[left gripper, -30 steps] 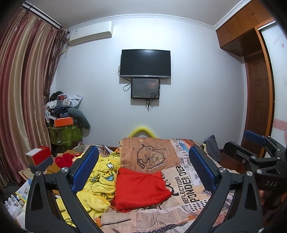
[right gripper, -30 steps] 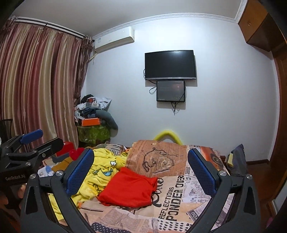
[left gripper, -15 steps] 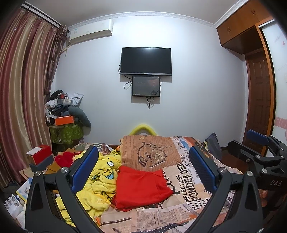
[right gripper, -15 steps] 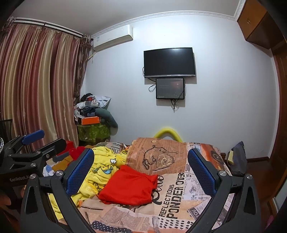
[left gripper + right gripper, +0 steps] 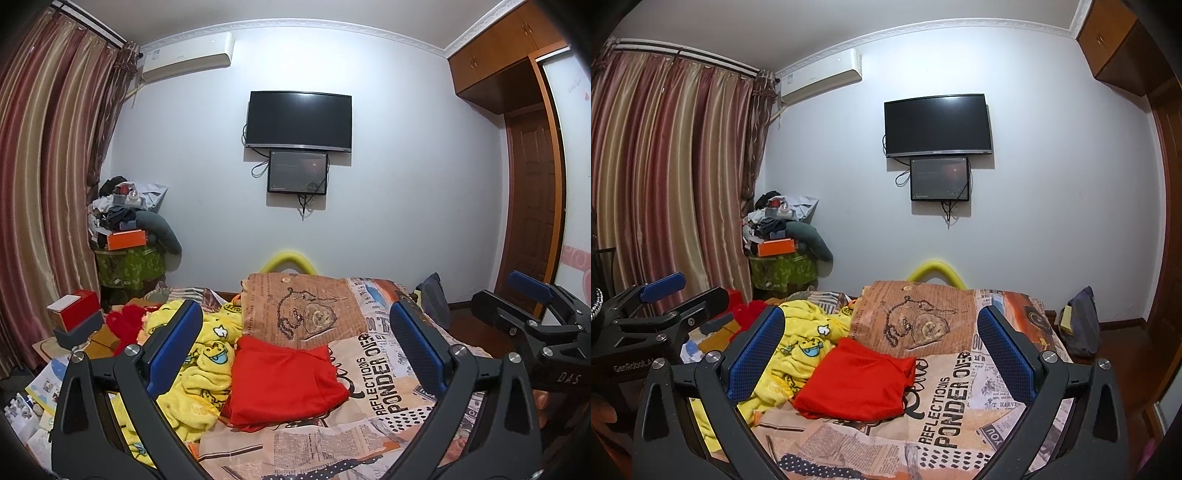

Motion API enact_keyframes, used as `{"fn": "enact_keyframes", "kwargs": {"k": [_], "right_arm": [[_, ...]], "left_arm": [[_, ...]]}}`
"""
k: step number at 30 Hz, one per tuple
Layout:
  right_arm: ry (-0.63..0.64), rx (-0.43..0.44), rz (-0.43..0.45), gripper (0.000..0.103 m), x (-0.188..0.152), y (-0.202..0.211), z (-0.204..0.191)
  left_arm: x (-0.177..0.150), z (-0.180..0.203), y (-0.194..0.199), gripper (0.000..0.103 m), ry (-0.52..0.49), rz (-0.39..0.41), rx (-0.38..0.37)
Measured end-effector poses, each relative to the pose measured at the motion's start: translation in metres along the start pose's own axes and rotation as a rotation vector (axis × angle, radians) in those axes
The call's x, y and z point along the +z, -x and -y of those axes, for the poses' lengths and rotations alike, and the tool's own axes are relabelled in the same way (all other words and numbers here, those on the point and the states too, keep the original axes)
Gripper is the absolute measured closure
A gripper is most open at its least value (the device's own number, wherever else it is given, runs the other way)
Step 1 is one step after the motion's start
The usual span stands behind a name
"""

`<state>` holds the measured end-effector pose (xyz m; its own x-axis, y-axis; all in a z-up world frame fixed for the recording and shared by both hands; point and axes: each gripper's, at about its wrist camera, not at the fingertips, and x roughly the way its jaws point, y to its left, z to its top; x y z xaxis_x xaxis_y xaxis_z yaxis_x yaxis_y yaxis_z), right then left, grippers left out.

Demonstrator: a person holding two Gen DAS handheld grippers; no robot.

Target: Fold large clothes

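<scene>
Two grippers hang above the near end of the bed [image 5: 373, 439], the left gripper [image 5: 295, 347] and the right gripper [image 5: 882, 350] each with jaws spread wide and holding nothing. Between the blue pads in both views lies a folded red garment [image 5: 284, 384] on the newspaper-print bedcover, its long axis running from the near edge toward the far wall and tilted slightly rightward at the far end. Just beside it, touching its left edge, sits a crumpled yellow blanket [image 5: 199, 354].

Two garments [image 5: 284, 384], two screens [image 5: 299, 120]
</scene>
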<state>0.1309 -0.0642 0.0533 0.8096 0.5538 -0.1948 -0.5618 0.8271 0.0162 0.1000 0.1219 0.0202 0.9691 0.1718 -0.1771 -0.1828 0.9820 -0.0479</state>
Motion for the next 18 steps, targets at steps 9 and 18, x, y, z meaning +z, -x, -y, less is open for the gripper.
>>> {"fn": "enact_keyframes", "kwargs": {"k": [9, 18], "right_arm": [[-0.004, -0.004, -0.002, 0.000, -0.0012, 0.0009, 0.0026], [-0.010, -0.007, -0.004, 0.000, -0.0020, 0.0016, 0.0036]], "left_arm": [[-0.0005, 0.0025, -0.0012, 0.001, -0.005, -0.010, -0.028], [-0.0018, 0.0032, -0.0019, 0.001, -0.010, -0.021, -0.037]]}}
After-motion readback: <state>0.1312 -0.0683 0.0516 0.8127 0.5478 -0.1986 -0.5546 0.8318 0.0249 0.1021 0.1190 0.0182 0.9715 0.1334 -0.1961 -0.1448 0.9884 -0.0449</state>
